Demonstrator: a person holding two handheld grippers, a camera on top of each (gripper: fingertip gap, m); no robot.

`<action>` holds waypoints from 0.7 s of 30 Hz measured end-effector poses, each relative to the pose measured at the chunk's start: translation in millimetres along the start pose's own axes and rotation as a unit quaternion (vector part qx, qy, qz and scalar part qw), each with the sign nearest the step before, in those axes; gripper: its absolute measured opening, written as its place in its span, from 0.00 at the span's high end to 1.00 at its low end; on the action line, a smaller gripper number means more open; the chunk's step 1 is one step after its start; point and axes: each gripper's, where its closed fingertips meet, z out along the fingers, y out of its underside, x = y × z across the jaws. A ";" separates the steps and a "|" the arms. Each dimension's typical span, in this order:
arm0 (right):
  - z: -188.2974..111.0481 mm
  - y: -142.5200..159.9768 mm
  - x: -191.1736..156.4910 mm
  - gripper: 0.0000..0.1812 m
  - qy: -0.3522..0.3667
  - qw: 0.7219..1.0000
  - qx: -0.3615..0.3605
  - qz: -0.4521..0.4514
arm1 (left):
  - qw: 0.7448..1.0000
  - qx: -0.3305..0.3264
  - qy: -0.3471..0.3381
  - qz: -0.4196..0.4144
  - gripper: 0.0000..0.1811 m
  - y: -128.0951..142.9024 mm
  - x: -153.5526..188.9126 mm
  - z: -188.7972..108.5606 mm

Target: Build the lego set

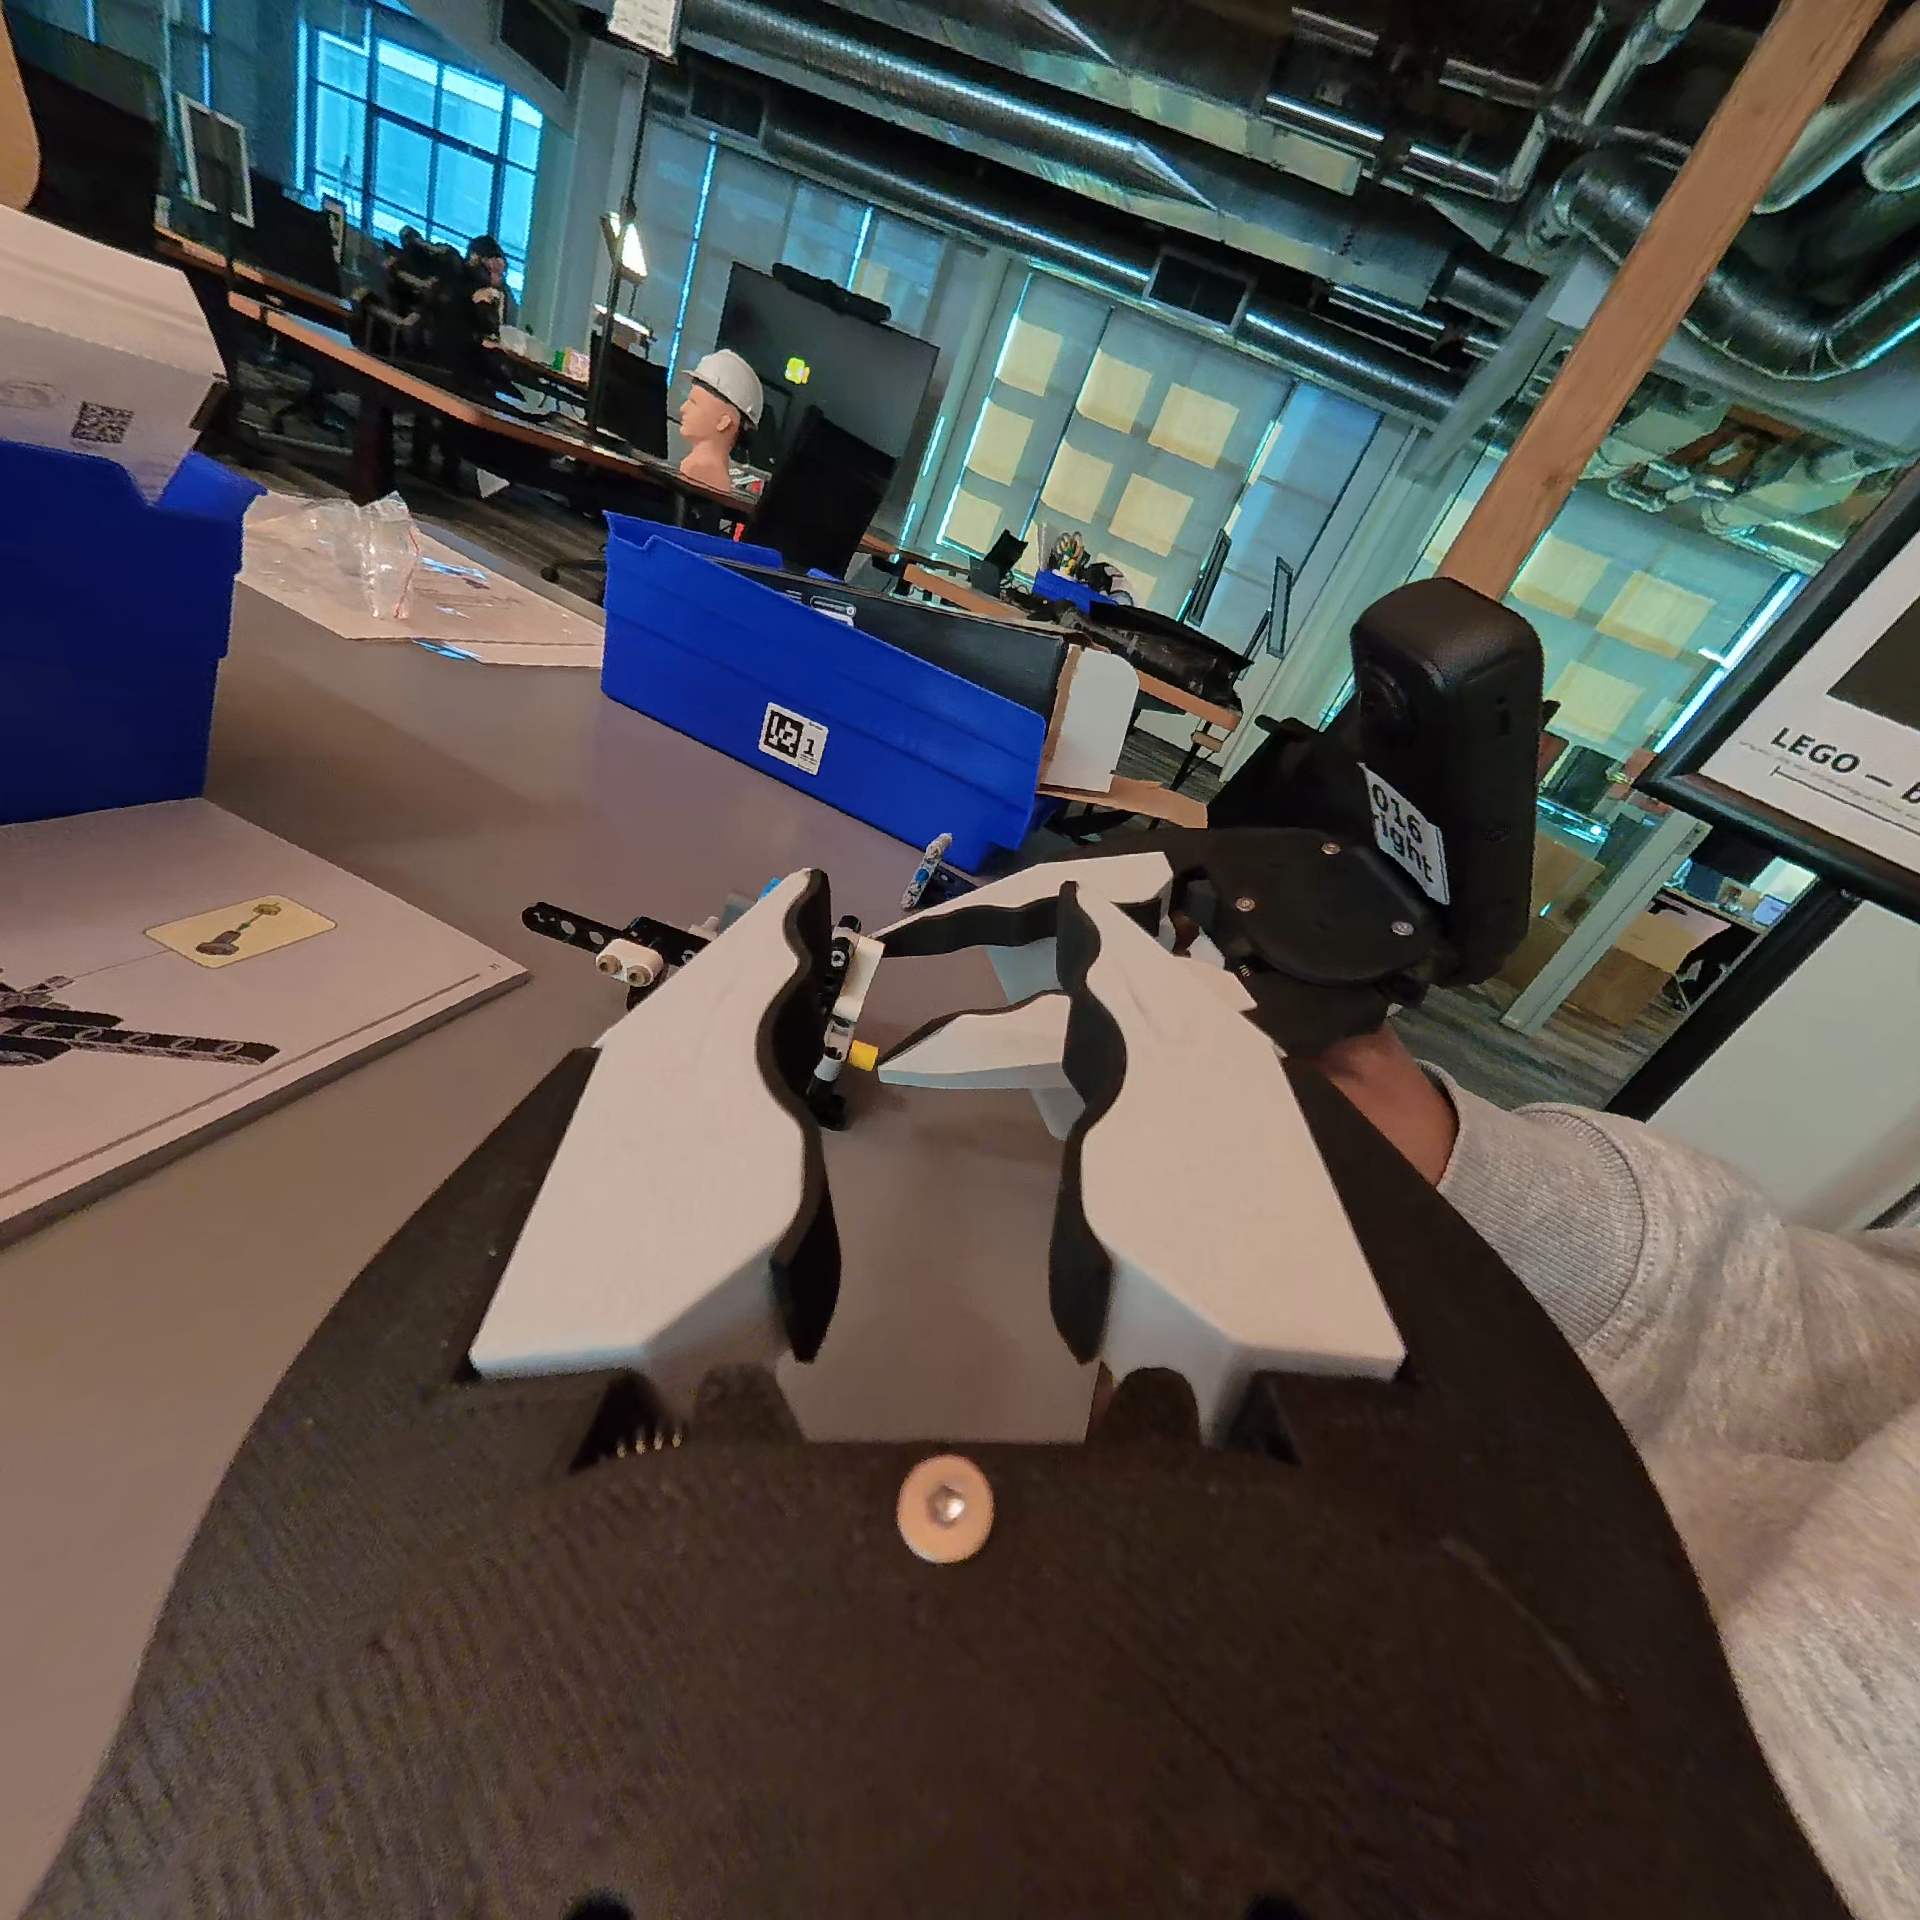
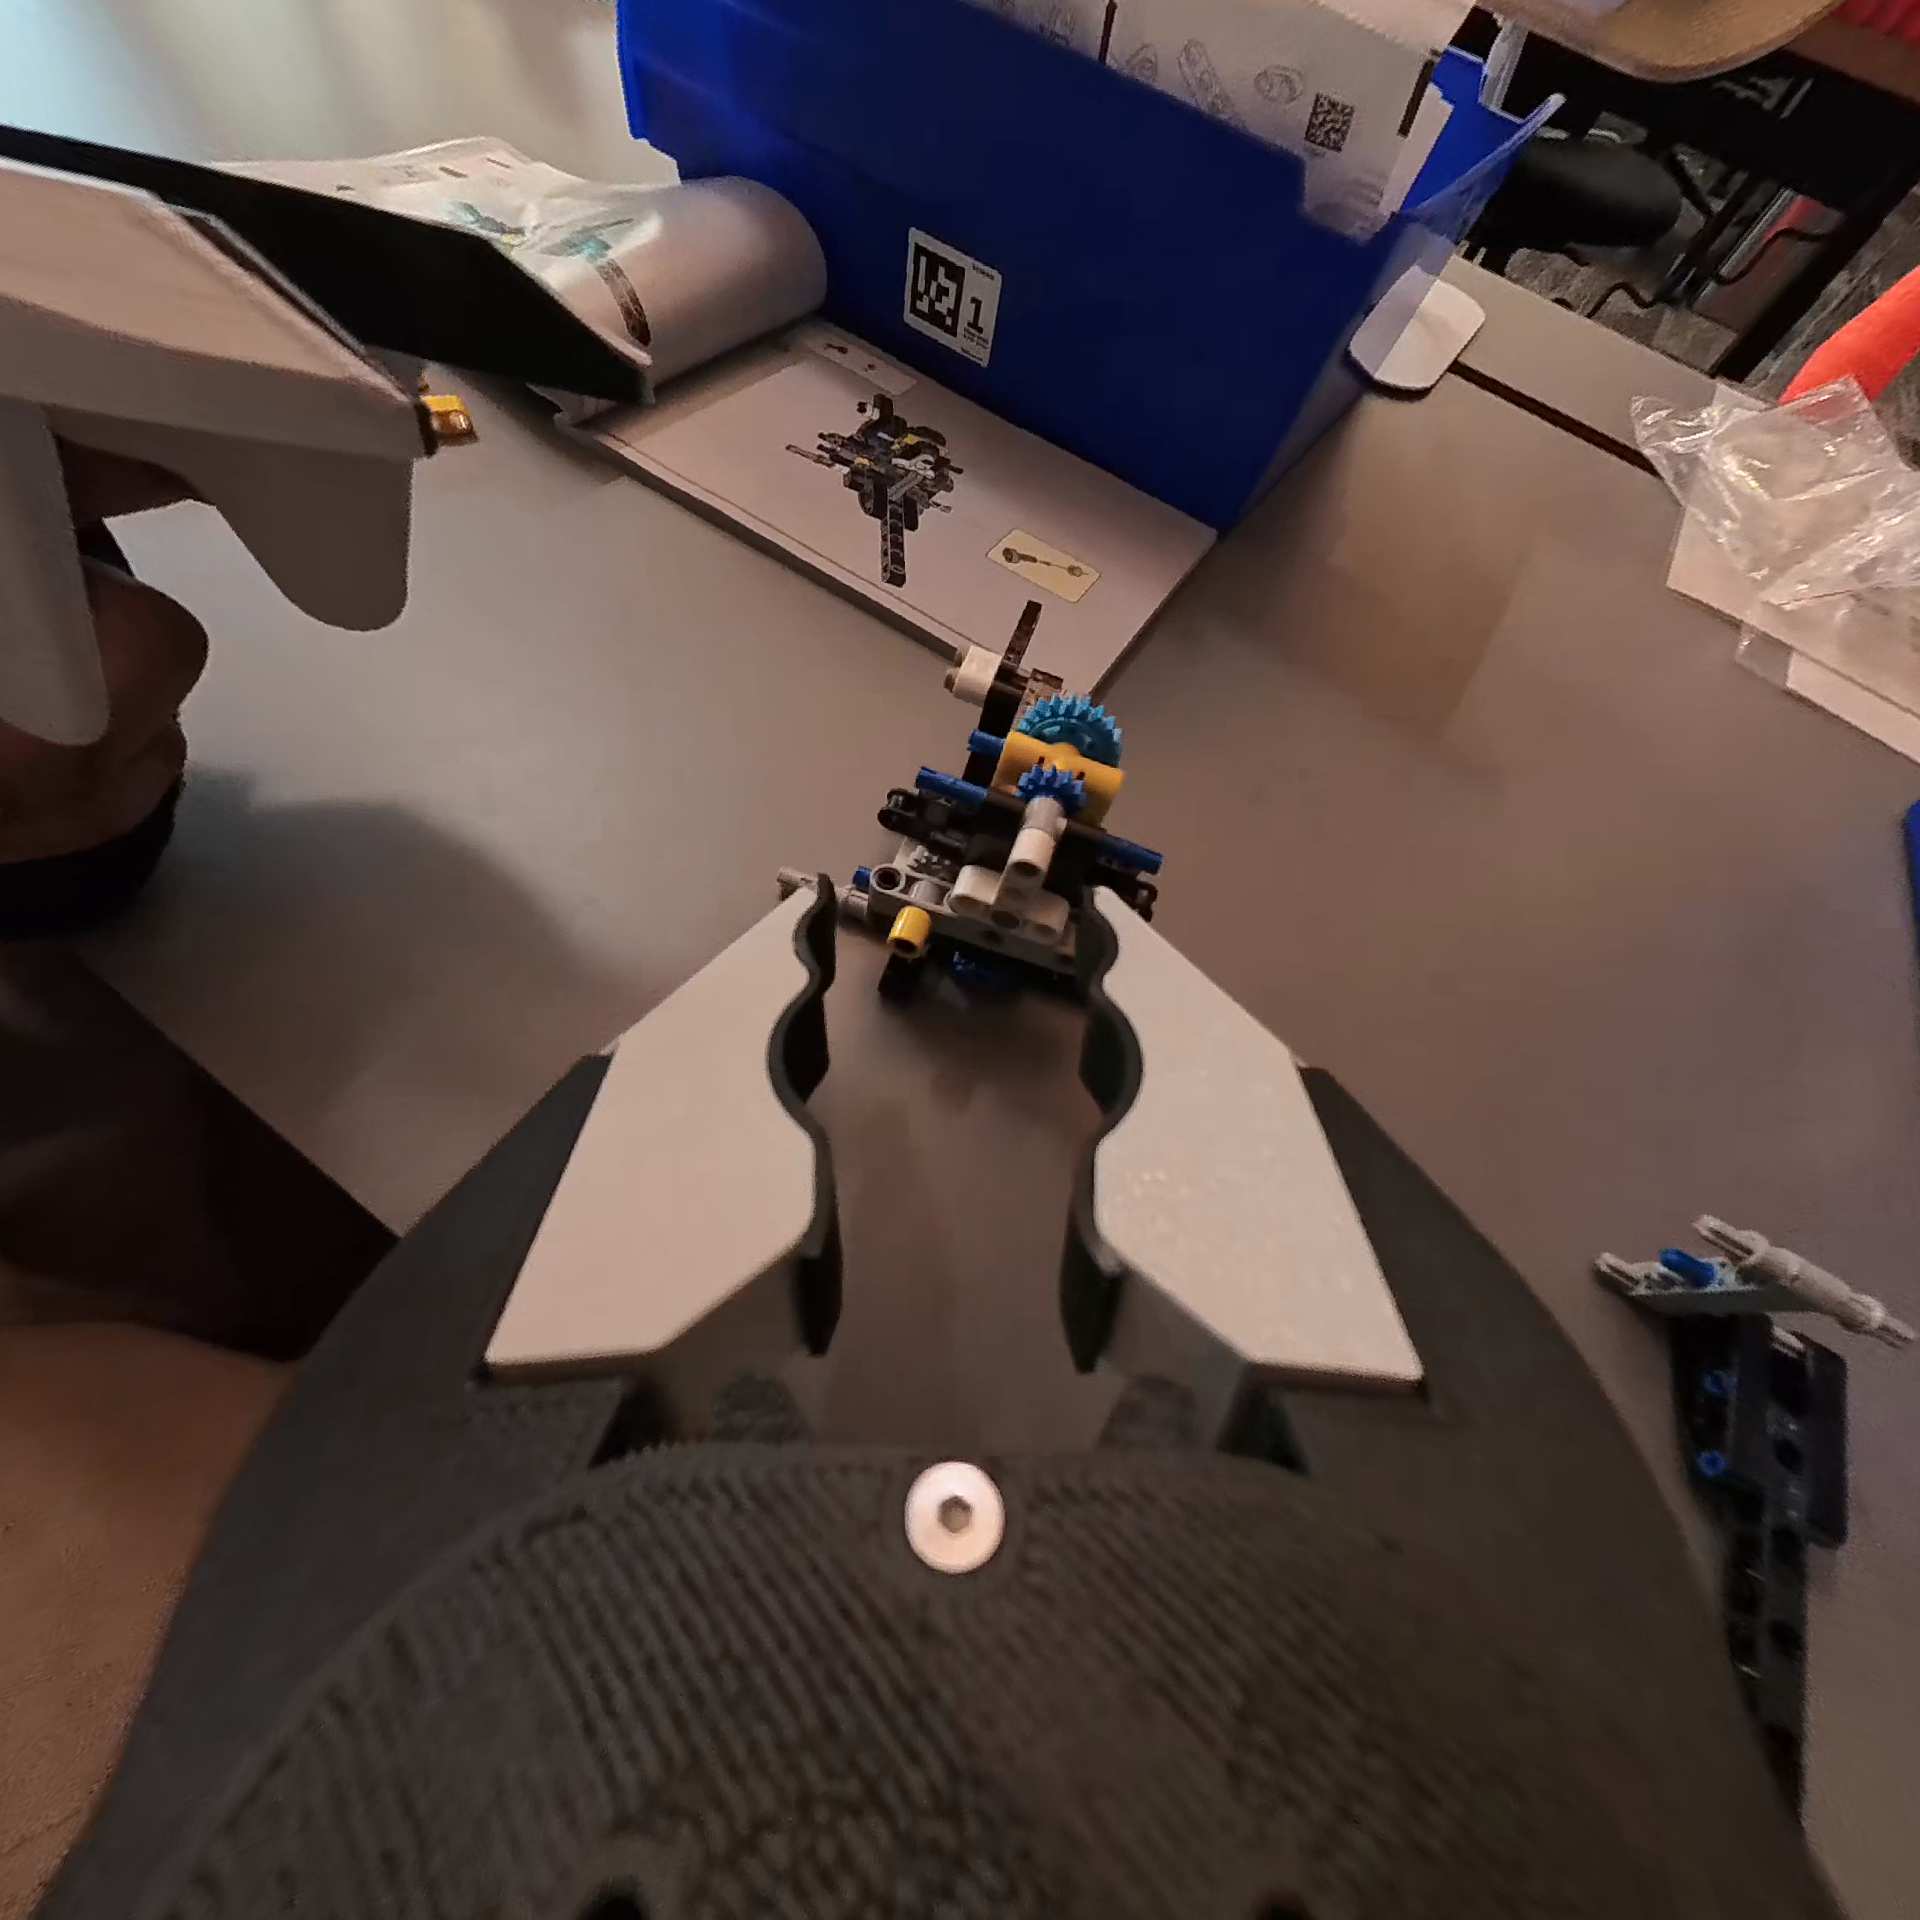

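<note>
Left gripper [image 1: 940,888]: jaws apart, nothing clamped. It hangs low over the grey table [image 1: 416,748], aimed at the work, probably waiting to steady or to feed a part.

Left wrist view, left to right:
- Instruction booklet [image 1: 208,997] lies open and flat at lower left. It is turned toward the builder, likely so the step can be checked mid-build.
- Crumpled plastic bag [image 1: 353,551] sits farther back, at upper left.
- Lego model [image 1: 842,997] is at centre on the table, just past the left finger's tip and half hidden by it. A black holed beam and a white connector stick out to the left.
- Blue bin [image 1: 831,675] stands behind the model, near enough to draw stock from.
- Right gripper enters from the right of the frame, with a grey sleeve [image 1: 1714,1351] behind it.

Right wrist view, left to right:
- The left tool shows blurred at upper left, well apart from the model.
- Right gripper [image 2: 961,909]: jaws apart, with the fingertips flanking the model's near end at centre frame. I cannot tell whether the pads touch it. It looks set to pinch the base and hold the model for the next fitting.
- The model stands with its blue gears and yellow block on the far, upper side.
- Loose parts [image 2: 1745,1288] are at lower right, set aside but within reach.

Build is partly done, to judge by the parts that remain.
</note>
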 end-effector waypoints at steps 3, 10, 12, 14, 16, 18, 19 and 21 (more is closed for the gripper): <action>0.4 2.1 0.2 0.76 0.004 1.000 -0.005 -0.014 | 1.000 -0.004 -0.001 0.011 0.78 1.1 2.0 0.8; 2.1 3.3 4.1 0.76 0.031 0.998 -0.011 -0.058 | 1.000 -0.006 0.002 0.006 0.78 2.3 3.0 1.6; 2.4 3.9 5.9 0.77 0.039 0.997 -0.013 -0.070 | 1.000 -0.006 0.002 0.007 0.78 2.4 3.3 1.6; 1.8 4.3 7.8 0.77 0.041 0.996 -0.011 -0.074 | 1.000 -0.006 0.002 0.007 0.78 2.3 3.4 1.5; 0.3 2.7 7.9 0.78 0.035 0.997 -0.003 -0.065 | 1.000 -0.006 0.002 0.007 0.78 2.2 3.2 1.5; -1.0 0.4 6.5 0.78 0.023 0.998 0.007 -0.052 | 1.000 -0.005 0.002 0.007 0.78 2.2 3.4 1.5; -1.4 0.0 6.4 0.78 0.018 0.999 0.010 -0.046 | 1.000 -0.005 0.002 0.007 0.78 2.2 3.4 1.5; -2.0 -0.6 6.9 0.78 0.013 0.999 0.013 -0.039 | 1.000 -0.005 0.002 0.007 0.78 2.2 3.4 1.6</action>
